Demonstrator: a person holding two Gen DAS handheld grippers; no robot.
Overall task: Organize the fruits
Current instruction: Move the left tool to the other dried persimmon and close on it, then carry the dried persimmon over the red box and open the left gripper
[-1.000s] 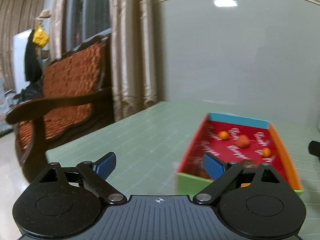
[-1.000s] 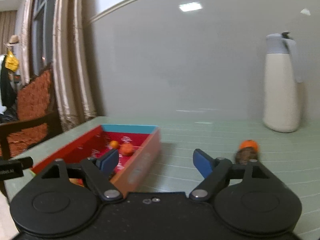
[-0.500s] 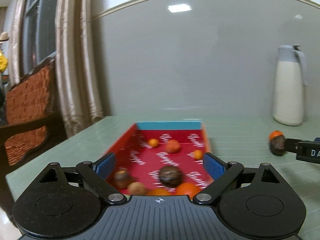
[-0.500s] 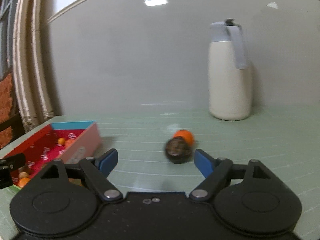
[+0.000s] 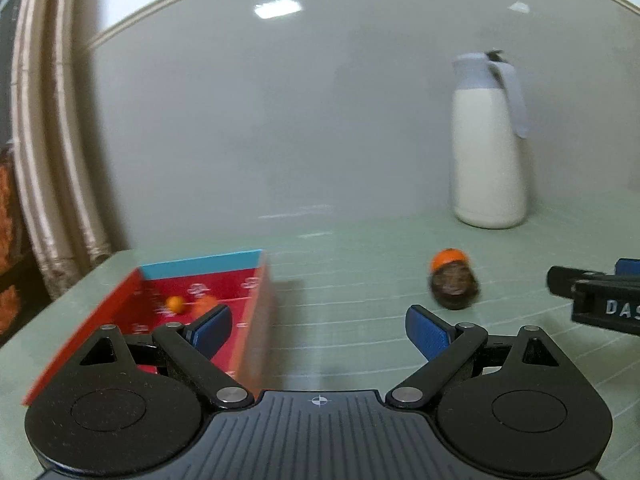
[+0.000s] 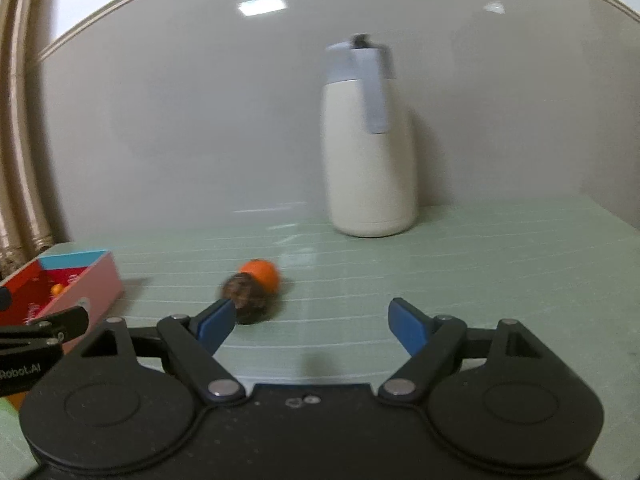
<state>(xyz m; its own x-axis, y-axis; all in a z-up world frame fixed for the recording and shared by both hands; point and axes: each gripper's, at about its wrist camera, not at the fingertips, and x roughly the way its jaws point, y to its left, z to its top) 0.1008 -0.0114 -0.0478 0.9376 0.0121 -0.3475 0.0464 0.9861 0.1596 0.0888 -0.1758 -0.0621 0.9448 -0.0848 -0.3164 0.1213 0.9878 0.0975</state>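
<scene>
A red-lined box (image 5: 240, 264) (image 6: 92, 280) with small orange fruits (image 5: 175, 303) inside sits at the left of the green table. Out on the table lie a dark brown fruit (image 5: 454, 290) (image 6: 246, 296) and, touching it from behind, an orange fruit (image 5: 449, 258) (image 6: 262, 272). My left gripper (image 5: 318, 330) is open and empty, its left finger over the box's right wall. My right gripper (image 6: 312, 322) is open and empty; its left pad stands just in front of the dark fruit. The right gripper's fingers (image 5: 592, 294) show at the right edge of the left wrist view.
A tall white jug (image 5: 490, 140) (image 6: 370, 136) with a pale blue lid and handle stands at the back of the table (image 6: 500, 272) against the grey wall. Curtains (image 5: 52, 140) hang at the left past the table's edge.
Both views have swung to the right: the box slid to the left of each view, and the jug and the two loose fruits came further in. Both grippers stayed open.
</scene>
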